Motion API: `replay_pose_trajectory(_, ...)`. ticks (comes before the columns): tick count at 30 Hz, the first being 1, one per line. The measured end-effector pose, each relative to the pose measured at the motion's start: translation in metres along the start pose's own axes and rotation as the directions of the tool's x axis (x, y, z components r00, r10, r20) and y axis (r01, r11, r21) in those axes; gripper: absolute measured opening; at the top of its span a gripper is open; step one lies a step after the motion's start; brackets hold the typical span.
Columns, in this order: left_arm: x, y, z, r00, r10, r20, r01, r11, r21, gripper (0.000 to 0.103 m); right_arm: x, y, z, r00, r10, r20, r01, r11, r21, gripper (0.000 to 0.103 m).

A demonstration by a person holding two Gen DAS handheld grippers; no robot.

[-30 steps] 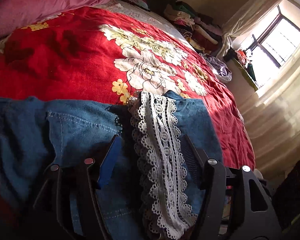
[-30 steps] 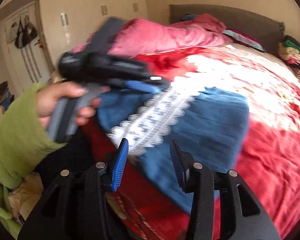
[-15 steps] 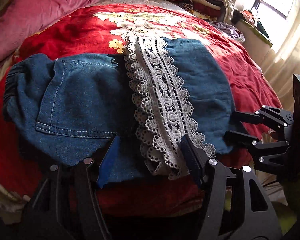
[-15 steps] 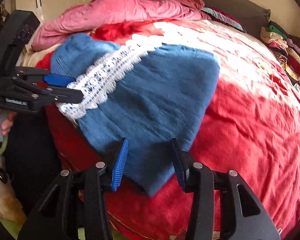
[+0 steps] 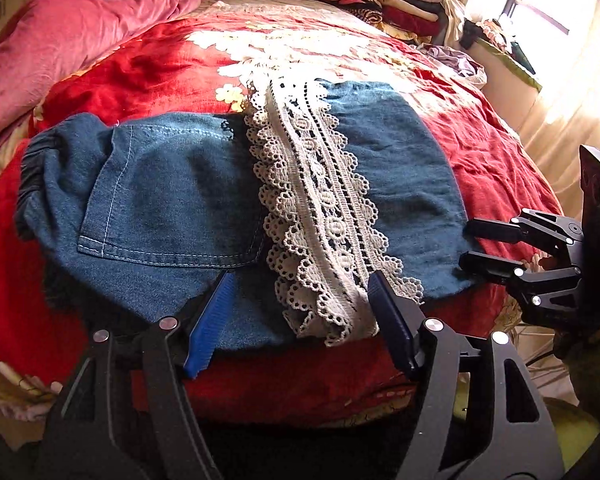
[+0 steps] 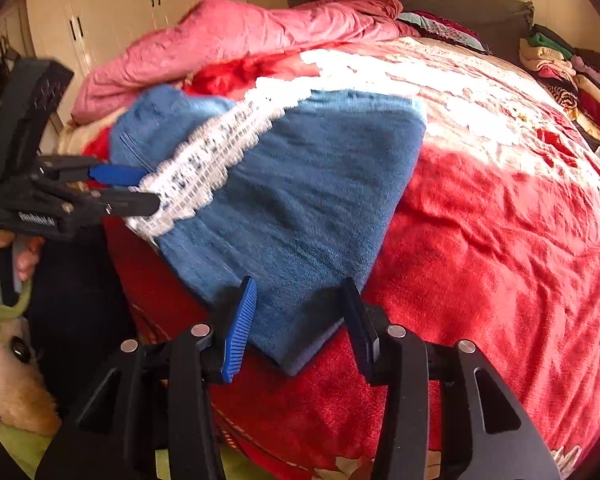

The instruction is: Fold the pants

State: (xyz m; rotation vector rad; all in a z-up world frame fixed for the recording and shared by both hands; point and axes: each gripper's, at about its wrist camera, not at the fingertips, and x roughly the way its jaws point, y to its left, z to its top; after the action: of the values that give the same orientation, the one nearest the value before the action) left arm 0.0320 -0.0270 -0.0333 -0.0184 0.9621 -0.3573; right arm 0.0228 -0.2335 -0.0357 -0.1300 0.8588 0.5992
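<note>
Blue denim pants (image 5: 172, 196) with a white lace strip (image 5: 320, 220) lie folded on the red floral bedspread (image 5: 148, 68), near its front edge. My left gripper (image 5: 300, 304) is open, its jaws spread either side of the lace end at the front hem, holding nothing. My right gripper (image 6: 298, 308) is open at the pants' near corner (image 6: 300, 280), empty. It also shows in the left wrist view (image 5: 484, 248), open beside the right hem. The left gripper shows in the right wrist view (image 6: 140, 188) at the lace end.
A pink quilt (image 5: 60, 40) is bunched at the bed's left head end. A pile of folded clothes (image 5: 380, 4) lies at the far side by a bright window (image 5: 540, 4). White wardrobes (image 6: 112, 12) stand at the left. A plush toy (image 6: 12, 392) lies by the bed.
Both grippers have pulled back toward the bed's front edge, away from the pants. The pants now lie flat and folded. The left gripper stayed open throughout.
</note>
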Motion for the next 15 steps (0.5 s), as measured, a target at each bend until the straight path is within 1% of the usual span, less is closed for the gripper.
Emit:
replay_pose_trajectory(1, -0.002, -0.002, 0.001, 1.0, 0.0, 0.006, 0.0, 1.0, 0.002, 0.064, -0.006, -0.002, 0.004, 1.0, 0.004, 0.019, -0.004, 1.0, 0.01, 0.043)
replay_pose_trajectory(3, -0.007, -0.004, 0.002, 1.0, -0.001, 0.02, 0.0, 1.0, 0.009, 0.065, -0.014, -0.005, 0.011, 0.999, -0.012, 0.053, 0.011, 1.0, 0.017, 0.048)
replay_pose_trajectory(5, -0.009, -0.006, 0.004, 1.0, 0.004, 0.028, -0.005, 1.0, 0.014, 0.068, -0.02, -0.008, 0.022, 0.997, -0.02, 0.08, 0.018, 1.0, 0.02, 0.049)
replay_pose_trajectory(6, -0.01, -0.008, 0.004, 0.999, 0.004, 0.032, -0.005, 1.0, 0.015, 0.07, -0.021, -0.01, 0.027, 0.996, -0.023, 0.09, 0.022, 1.0, 0.02, 0.052)
replay_pose_trajectory(7, -0.011, -0.009, 0.004, 0.999, 0.004, 0.036, -0.004, 1.0, 0.017, 0.072, -0.021, -0.011, 0.034, 0.995, -0.033, 0.098, 0.032, 0.999, 0.017, 0.053)
replay_pose_trajectory(8, -0.012, -0.011, 0.005, 0.999, 0.002, 0.041, -0.003, 1.0, 0.022, 0.073, -0.02, -0.012, 0.041, 0.994, -0.045, 0.099, 0.044, 0.999, 0.011, 0.053)
replay_pose_trajectory(10, -0.015, -0.017, 0.006, 0.999, -0.003, 0.052, 0.002, 0.999, 0.033, 0.078, -0.014, -0.015, 0.057, 0.994, -0.063, 0.095, 0.064, 0.998, -0.007, 0.053)
replay_pose_trajectory(11, -0.015, -0.02, 0.006, 0.998, -0.005, 0.058, 0.002, 0.999, 0.04, 0.079, -0.009, -0.017, 0.063, 0.993, -0.073, 0.093, 0.074, 0.997, -0.011, 0.053)
replay_pose_trajectory(15, -0.012, -0.031, 0.007, 0.998, 0.009, 0.066, -0.014, 0.997, 0.072, 0.086, 0.014, -0.024, 0.091, 0.994, -0.081, 0.076, 0.084, 0.996, -0.03, 0.053)
